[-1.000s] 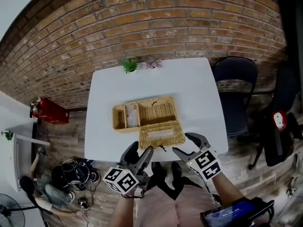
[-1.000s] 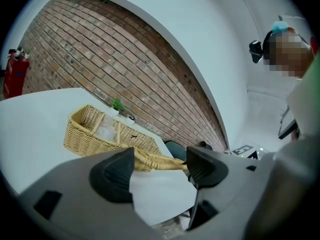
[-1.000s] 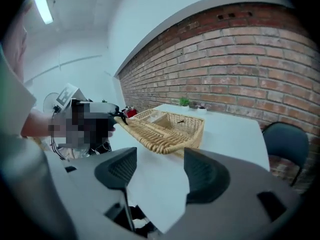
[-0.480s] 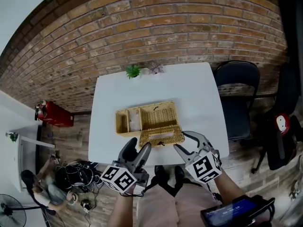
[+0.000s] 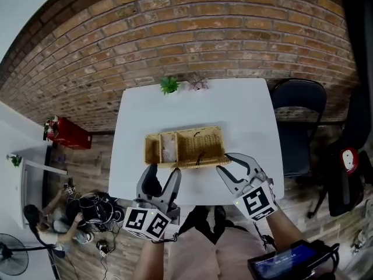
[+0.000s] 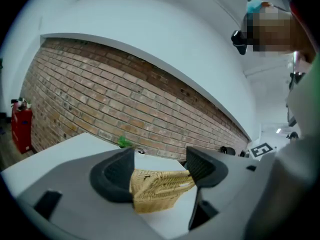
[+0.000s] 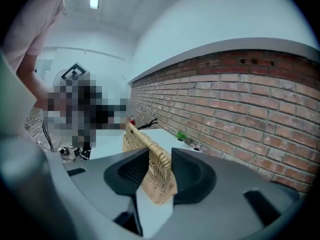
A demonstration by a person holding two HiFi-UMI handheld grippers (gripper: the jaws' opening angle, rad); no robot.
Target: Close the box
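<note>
While the right gripper point(image 5: 226, 163) pinches the woven straw lid point(image 7: 159, 176), standing about upright along the near side of the tan wicker box point(image 5: 186, 142) toward the white table's point(image 5: 245, 115) front edge, and the left gripper point(image 5: 163, 171) hangs spread and empty, closing looks half done, as the lid is not yet down.

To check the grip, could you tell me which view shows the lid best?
The right gripper view: the right gripper clamps the lid, seen edge-on. The head view shows only its thin top edge along the front of the box. The left gripper view shows wicker beyond open jaws, lid indistinct.
</note>
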